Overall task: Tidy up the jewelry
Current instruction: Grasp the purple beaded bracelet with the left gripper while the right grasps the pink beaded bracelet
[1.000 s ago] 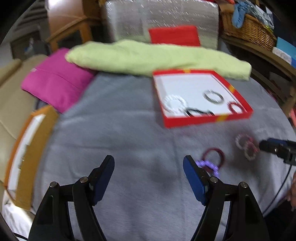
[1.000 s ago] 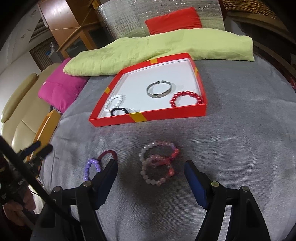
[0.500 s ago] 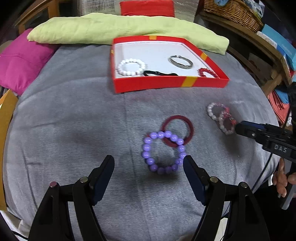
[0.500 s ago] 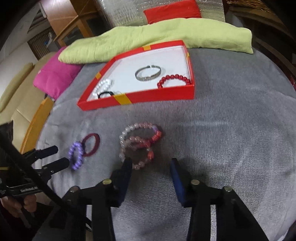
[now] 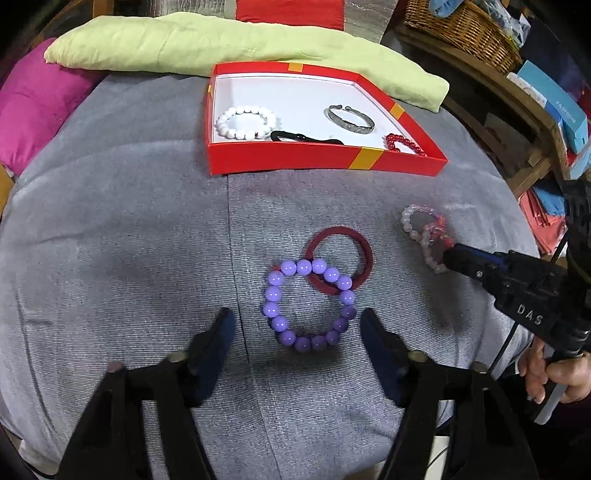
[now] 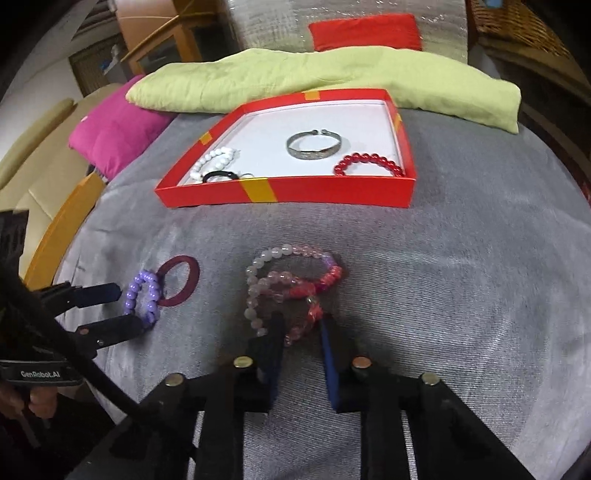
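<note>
A purple bead bracelet (image 5: 310,304) lies on the grey cloth, overlapping a dark red ring (image 5: 338,260). My left gripper (image 5: 297,326) is open, its fingers either side of the bracelet's near edge. A tangle of pink and red bead bracelets (image 6: 291,288) lies in front of my right gripper (image 6: 301,326), whose jaws are narrowed around the tangle's near loop; I cannot tell if they grip it. The red tray (image 5: 325,160) holds a white bracelet (image 5: 245,122), a black band (image 5: 304,137), a silver bangle (image 5: 350,119) and a red bracelet (image 6: 367,164).
A lime green cushion (image 5: 221,44) lies behind the tray and a pink pillow (image 5: 37,103) at the left. A wicker basket (image 5: 461,29) and boxes stand on shelves at the right. The right gripper also shows in the left wrist view (image 5: 458,260).
My left gripper has moved down and forward to straddle the purple bracelet. My right gripper has advanced onto the pink and red tangle and its jaws have narrowed.
</note>
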Demonstrator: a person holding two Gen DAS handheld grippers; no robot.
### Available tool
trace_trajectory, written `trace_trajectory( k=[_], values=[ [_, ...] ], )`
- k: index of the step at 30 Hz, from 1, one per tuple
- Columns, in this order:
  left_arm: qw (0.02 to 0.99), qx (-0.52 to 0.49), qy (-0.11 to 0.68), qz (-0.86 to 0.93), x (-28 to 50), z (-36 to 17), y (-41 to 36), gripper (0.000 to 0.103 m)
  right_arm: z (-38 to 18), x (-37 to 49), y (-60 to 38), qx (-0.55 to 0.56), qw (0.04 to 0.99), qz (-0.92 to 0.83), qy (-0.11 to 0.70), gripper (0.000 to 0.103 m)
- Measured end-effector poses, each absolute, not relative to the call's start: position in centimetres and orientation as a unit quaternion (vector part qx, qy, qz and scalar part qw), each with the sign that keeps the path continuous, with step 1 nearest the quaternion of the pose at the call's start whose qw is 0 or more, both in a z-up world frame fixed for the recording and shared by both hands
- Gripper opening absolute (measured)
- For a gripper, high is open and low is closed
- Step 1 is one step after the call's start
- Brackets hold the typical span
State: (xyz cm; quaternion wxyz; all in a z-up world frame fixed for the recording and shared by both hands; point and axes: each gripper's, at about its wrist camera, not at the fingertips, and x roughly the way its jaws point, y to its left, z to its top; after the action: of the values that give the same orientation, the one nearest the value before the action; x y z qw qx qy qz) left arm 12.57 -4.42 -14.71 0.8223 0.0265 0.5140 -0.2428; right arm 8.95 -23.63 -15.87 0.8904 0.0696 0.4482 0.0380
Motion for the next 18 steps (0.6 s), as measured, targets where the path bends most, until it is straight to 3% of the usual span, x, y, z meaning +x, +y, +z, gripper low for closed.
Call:
trace_trajectory(
  k=[5, 10, 18],
  values=[
    [0.827, 0.024, 0.510, -0.235, 12.52, -14.71, -3.87, 0.052, -15.77, 8.81, -23.19, 0.054, 0.893, 0.038, 0.445, 0.011],
    [0.833, 0.027, 0.506, -0.220, 12.77, -14.80, -3.34, 0.032, -15.87, 8.88, -23.44, 0.059, 0.891, 0.035, 0.448, 0.011],
    [0.841, 0.045, 0.497, -0.210, 13.05, -15.06, -3.84, 0.030, -16.24, 9.12, -23.53, 0.065, 0.889, 0.034, 0.452, 0.011]
  ],
)
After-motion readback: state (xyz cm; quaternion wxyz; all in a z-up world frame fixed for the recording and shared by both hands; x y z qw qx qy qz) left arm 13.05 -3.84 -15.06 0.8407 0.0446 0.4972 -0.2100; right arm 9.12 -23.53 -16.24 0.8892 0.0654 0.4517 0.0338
